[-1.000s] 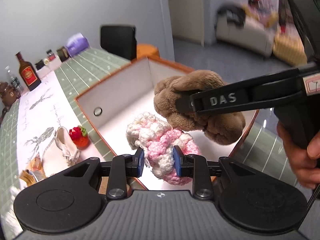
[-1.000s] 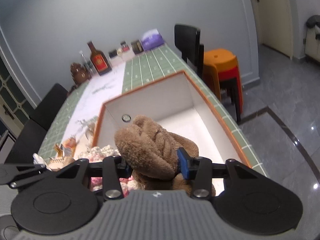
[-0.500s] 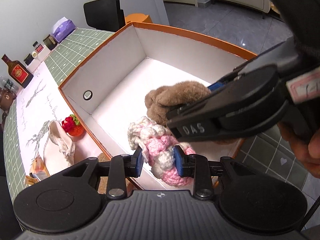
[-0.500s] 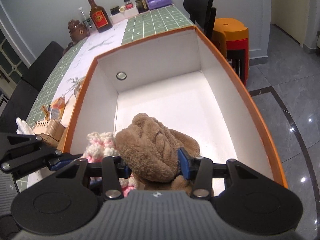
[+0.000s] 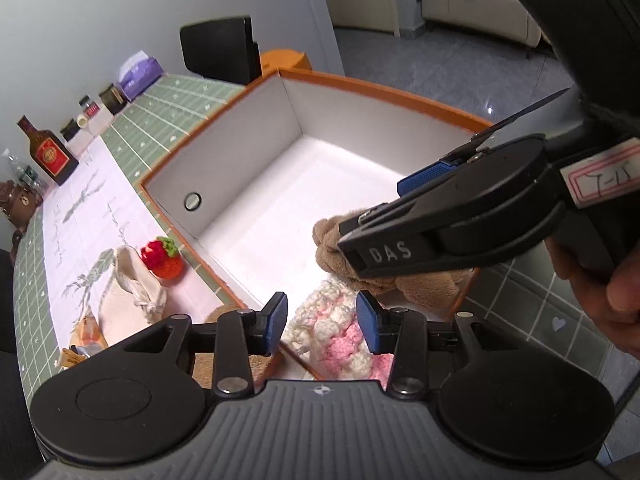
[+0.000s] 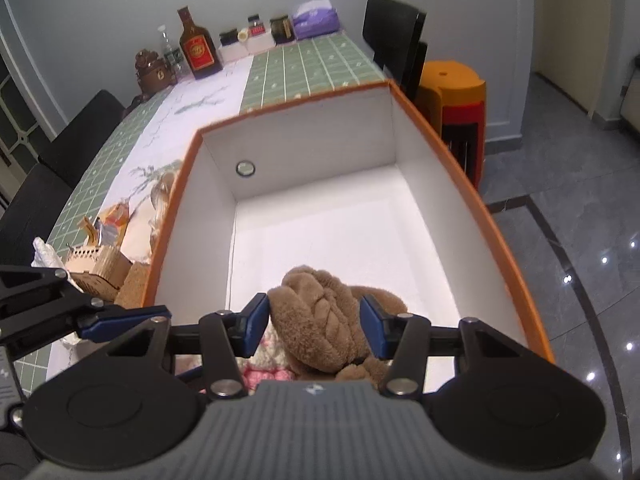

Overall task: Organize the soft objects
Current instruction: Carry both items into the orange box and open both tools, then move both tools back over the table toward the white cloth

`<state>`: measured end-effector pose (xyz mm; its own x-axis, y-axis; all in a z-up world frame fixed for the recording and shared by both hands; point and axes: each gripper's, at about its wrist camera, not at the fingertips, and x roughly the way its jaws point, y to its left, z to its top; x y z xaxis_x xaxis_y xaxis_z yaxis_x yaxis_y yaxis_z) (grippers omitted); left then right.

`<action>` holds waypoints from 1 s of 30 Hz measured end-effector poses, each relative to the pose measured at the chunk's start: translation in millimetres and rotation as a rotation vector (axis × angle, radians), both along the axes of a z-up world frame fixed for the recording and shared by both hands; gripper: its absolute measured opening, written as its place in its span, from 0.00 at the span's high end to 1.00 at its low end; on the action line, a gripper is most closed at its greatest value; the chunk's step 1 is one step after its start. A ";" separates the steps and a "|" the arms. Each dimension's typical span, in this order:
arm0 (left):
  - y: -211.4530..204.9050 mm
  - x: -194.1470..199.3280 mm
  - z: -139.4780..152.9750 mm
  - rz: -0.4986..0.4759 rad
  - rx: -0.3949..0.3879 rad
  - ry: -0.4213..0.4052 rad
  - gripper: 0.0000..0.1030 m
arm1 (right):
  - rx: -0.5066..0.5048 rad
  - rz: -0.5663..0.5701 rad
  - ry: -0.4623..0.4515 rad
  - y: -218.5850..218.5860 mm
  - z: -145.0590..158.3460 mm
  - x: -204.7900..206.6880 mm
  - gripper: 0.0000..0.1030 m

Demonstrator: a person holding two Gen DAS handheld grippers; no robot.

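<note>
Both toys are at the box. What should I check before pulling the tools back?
1. Left tool open: ok.
2. Knit toy inside box: ok.
3. Right tool let go of brown plush: cannot tell, both pads look in contact.
4. Brown plush within the box walls: ok.
5. All soft things boxed: not ok, strawberry toy lies on the table outside.

1. The orange-rimmed box (image 6: 492, 216) is open on top; its far floor is bare.
2. A brown plush (image 6: 320, 320) and pink-white knit toy (image 5: 340, 336) fill the box's near end.
3. Both grippers crowd there.
</note>
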<state>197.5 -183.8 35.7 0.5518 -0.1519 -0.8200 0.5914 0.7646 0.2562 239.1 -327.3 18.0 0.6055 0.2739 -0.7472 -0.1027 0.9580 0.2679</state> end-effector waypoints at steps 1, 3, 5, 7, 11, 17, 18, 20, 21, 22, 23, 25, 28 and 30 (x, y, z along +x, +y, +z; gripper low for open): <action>3.0 -4.4 3.9 0.001 -0.010 -0.019 0.54 | 0.000 -0.007 -0.021 0.5 5.0 -4.3 0.51; 11.2 -16.6 12.2 0.002 -0.041 -0.077 0.54 | -0.012 -0.018 -0.072 1.9 15.6 -14.9 0.51; 22.6 -32.0 18.4 0.010 -0.087 -0.150 0.54 | -0.026 -0.036 -0.139 2.9 25.6 -29.4 0.48; 35.5 -47.7 19.6 0.028 -0.129 -0.210 0.54 | -0.035 -0.055 -0.213 4.9 35.0 -45.6 0.48; 63.9 -78.4 16.7 0.098 -0.225 -0.306 0.54 | -0.045 -0.052 -0.351 21.0 45.0 -80.3 0.48; 113.0 -111.6 12.7 0.250 -0.347 -0.402 0.54 | -0.064 0.013 -0.497 65.4 41.1 -130.2 0.47; 121.4 -113.8 11.6 0.277 -0.352 -0.414 0.54 | -0.062 0.021 -0.508 72.4 38.7 -137.5 0.47; 136.3 -118.9 8.2 0.328 -0.363 -0.431 0.54 | -0.054 0.032 -0.523 84.6 33.2 -149.9 0.47; 146.2 -123.4 4.9 0.353 -0.375 -0.435 0.54 | -0.052 0.037 -0.528 90.9 30.0 -155.5 0.47; 153.9 -126.7 2.7 0.377 -0.389 -0.438 0.54 | -0.052 0.041 -0.532 97.2 27.3 -160.4 0.47; 161.8 -129.9 0.6 0.403 -0.407 -0.442 0.54 | -0.056 0.050 -0.539 103.8 23.7 -165.7 0.47; 175.1 -136.2 -4.3 0.449 -0.435 -0.447 0.54 | -0.079 0.069 -0.563 118.2 18.6 -175.9 0.46; 194.1 -146.2 -13.0 0.500 -0.472 -0.443 0.54 | -0.107 0.111 -0.617 137.8 10.1 -188.1 0.41; 203.5 -149.4 -18.8 0.521 -0.485 -0.432 0.54 | -0.137 0.131 -0.635 150.1 3.2 -191.9 0.41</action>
